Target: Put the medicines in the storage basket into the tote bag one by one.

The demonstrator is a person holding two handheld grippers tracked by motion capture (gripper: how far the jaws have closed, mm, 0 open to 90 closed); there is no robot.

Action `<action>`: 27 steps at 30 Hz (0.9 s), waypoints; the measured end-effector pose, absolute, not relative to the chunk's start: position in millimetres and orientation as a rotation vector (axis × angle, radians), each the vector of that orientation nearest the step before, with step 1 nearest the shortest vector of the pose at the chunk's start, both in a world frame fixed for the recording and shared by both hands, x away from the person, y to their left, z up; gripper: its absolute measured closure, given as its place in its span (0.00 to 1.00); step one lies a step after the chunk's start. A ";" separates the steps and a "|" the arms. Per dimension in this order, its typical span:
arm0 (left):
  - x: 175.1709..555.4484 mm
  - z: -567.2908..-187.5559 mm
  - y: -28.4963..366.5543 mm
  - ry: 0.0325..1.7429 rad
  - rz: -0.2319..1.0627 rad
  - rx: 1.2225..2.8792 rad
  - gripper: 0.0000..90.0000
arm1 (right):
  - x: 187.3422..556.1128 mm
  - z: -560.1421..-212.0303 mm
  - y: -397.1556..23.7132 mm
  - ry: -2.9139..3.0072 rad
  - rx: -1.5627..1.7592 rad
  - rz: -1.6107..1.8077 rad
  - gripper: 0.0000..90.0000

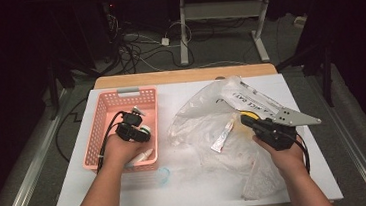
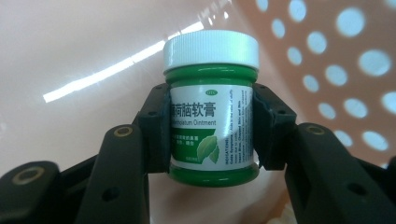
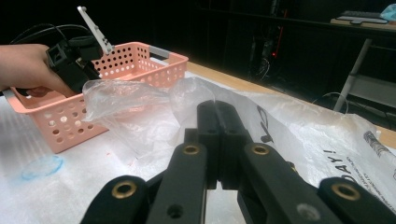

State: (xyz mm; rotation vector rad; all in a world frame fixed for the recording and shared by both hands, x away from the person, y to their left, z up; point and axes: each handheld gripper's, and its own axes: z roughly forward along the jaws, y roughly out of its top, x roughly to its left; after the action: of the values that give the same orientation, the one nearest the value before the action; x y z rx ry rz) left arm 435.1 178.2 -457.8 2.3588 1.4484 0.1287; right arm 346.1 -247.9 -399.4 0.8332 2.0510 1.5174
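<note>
L gripper (image 2: 211, 128) is pinching a green ointment jar (image 2: 211, 105) w/ white cap, pads pressing on both sides of the label; jar is sitting upright inside the pink perforated basket (image 1: 103, 121). R gripper (image 3: 218, 116) is resting over the clear plastic bag (image 1: 207, 116) on the table, jaws pressed together, holding nothing.

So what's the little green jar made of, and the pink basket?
The ointment jar looks like glossy green plastic or glass, hard to tell which, with a ribbed white plastic cap and a paper label. The pink basket looks like smooth moulded plastic, with rows of round holes.
</note>
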 end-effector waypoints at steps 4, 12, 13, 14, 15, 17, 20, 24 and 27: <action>431.9 -449.0 181.9 1.430 0.158 2.299 0.60 | 345.5 -398.8 -249.0 2.049 0.830 1.516 1.00; 418.9 -430.4 190.2 1.366 0.237 2.207 0.60 | 344.5 -399.0 -249.2 2.045 0.832 1.516 1.00; 415.7 -427.4 192.0 1.355 0.248 2.190 0.60 | 344.3 -399.0 -249.1 2.045 0.833 1.513 1.00; 413.6 -425.5 193.2 1.344 0.254 2.183 0.60 | 344.2 -398.9 -249.1 2.045 0.830 1.512 1.00; 409.6 -422.4 194.8 1.332 0.265 2.162 0.60 | 344.1 -398.8 -249.0 2.045 0.829 1.513 1.00; 403.2 -418.4 197.3 1.313 0.270 2.133 0.60 | 343.6 -398.6 -248.3 2.045 0.830 1.513 1.00; 393.9 -414.9 199.3 1.281 0.288 2.116 0.60 | 343.5 -398.5 -247.5 2.048 0.824 1.511 1.00; 380.7 -411.0 201.5 1.237 0.320 2.062 0.60 | 343.4 -398.7 -247.0 2.048 0.823 1.511 1.00; 373.6 -409.3 201.7 1.215 0.318 2.029 0.60 | 343.3 -398.7 -247.0 2.047 0.824 1.510 1.00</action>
State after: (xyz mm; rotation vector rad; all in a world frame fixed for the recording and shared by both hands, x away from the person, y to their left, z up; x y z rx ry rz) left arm 373.6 201.7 -409.3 2.0285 1.2152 0.3185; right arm 343.3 -247.0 -398.7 0.8244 2.0475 1.5098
